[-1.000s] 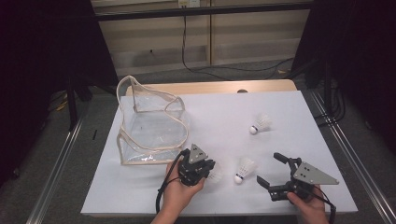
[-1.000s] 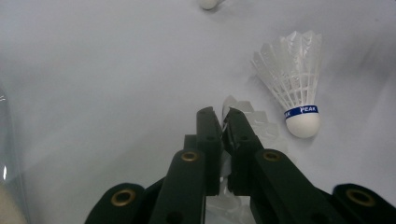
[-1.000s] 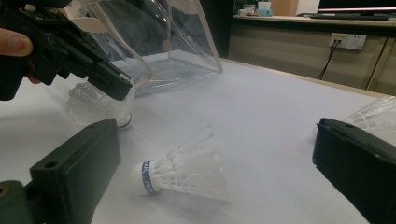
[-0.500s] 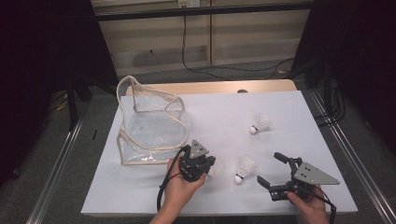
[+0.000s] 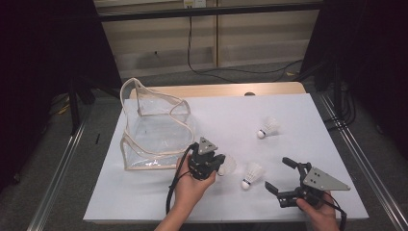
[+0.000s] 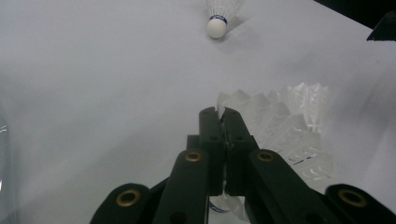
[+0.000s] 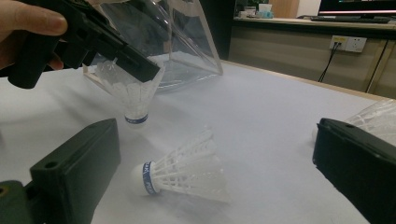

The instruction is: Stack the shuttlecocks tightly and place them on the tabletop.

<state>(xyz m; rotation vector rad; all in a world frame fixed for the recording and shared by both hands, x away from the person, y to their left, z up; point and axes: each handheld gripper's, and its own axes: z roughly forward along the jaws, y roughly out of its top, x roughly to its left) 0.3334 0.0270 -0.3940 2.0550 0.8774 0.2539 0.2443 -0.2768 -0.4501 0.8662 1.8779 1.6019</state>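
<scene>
My left gripper (image 5: 217, 163) is shut on the feather skirt of a white shuttlecock (image 5: 227, 165), near the front middle of the white table (image 5: 308, 110). In the left gripper view the jaws (image 6: 219, 115) pinch the feathers (image 6: 289, 126). The right gripper view shows that shuttlecock (image 7: 133, 100) cork down under the left gripper (image 7: 144, 70), just at the table surface. A second shuttlecock (image 5: 251, 174) (image 7: 187, 172) lies on its side between the two grippers. My right gripper (image 5: 279, 174) (image 7: 217, 140) stands wide open and holds nothing. A third shuttlecock (image 5: 267, 128) (image 6: 218, 18) lies farther back.
A clear plastic bag (image 5: 154, 122) (image 7: 187, 42) with beige trim stands open at the table's left, just beyond my left gripper. The third shuttlecock (image 7: 378, 116) shows past my right jaw. Dark floor and metal rails (image 5: 62, 163) flank the table.
My left gripper has shifted slightly away from the person with the shuttlecock in its jaws. The right gripper and the other two shuttlecocks have kept still.
</scene>
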